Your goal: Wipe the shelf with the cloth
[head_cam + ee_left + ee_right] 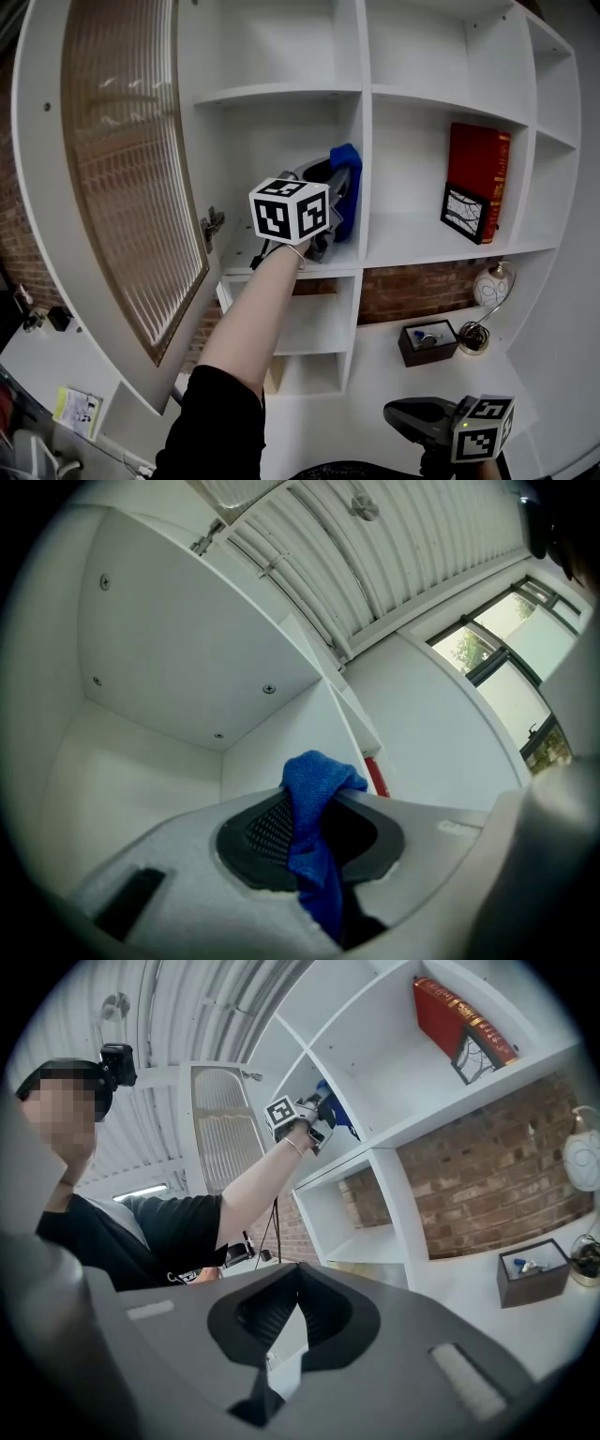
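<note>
A white shelf unit [366,255] stands against a brick wall, its ribbed door [122,169] swung open at the left. The left gripper [317,782] reaches into a middle compartment, jaws pinched on the blue cloth [314,808], which bunches beyond the tips and trails back between them. To wipe well, I judge the cloth should press flat on the board below the jaws and sweep from wall to wall. The right gripper [292,1274] hangs low, jaws together on nothing.

Bright even light, sharp focus, fisheye-warped edges
</note>
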`<state>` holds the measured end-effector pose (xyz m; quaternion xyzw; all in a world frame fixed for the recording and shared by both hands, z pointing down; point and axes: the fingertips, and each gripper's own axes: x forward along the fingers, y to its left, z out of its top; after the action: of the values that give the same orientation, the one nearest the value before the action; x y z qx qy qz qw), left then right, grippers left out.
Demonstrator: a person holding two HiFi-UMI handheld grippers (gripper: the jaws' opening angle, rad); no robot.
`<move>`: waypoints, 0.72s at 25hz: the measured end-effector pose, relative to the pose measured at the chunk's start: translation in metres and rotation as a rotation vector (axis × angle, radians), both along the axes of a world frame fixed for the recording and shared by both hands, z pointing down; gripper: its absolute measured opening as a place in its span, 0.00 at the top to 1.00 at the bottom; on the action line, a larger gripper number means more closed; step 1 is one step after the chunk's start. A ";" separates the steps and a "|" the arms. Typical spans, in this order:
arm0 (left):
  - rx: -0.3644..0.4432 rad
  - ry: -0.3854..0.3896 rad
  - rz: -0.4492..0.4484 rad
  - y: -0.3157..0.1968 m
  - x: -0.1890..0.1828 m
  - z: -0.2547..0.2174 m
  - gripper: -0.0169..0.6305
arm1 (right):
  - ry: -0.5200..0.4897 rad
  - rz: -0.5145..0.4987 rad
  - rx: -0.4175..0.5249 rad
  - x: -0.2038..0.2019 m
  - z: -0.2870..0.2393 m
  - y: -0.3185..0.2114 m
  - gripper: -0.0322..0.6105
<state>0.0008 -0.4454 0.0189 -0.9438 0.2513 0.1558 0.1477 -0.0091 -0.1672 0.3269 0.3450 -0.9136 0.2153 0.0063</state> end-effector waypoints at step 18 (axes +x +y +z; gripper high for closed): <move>-0.264 -0.046 -0.288 -0.105 -0.006 0.011 0.88 | -0.110 0.106 0.014 0.101 -0.009 0.019 0.94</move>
<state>-0.0056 -0.5508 0.0300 -0.9126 0.3986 0.0769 0.0491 0.0916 -0.1487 0.3175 0.3804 -0.8945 0.2277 -0.0575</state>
